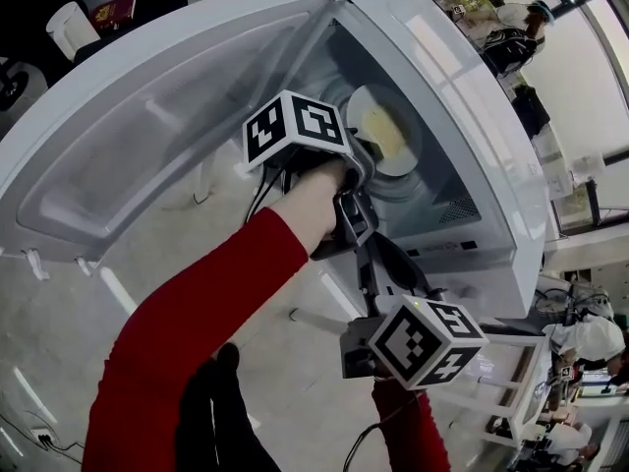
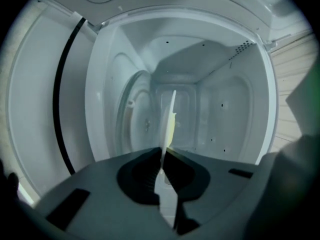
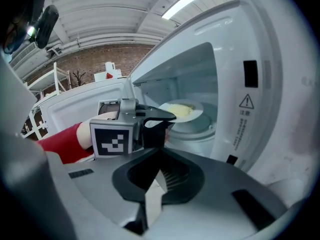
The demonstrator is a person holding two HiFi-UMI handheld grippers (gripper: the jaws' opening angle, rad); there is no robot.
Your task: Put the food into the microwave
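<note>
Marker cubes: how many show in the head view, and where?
2. One marker cube sits on the left gripper, at the open microwave's mouth. The other sits on the right gripper, lower in the picture and outside the microwave. None appears hidden.

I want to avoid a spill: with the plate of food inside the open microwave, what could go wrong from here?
The left tool pinches the plate only at its near rim, so it may tip and the yellow food may slide off.
I cannot tell whether the plate already rests on the turntable; released too early, it could drop.
The right tool sits right behind the left tool; pulling back might bump it.
</note>
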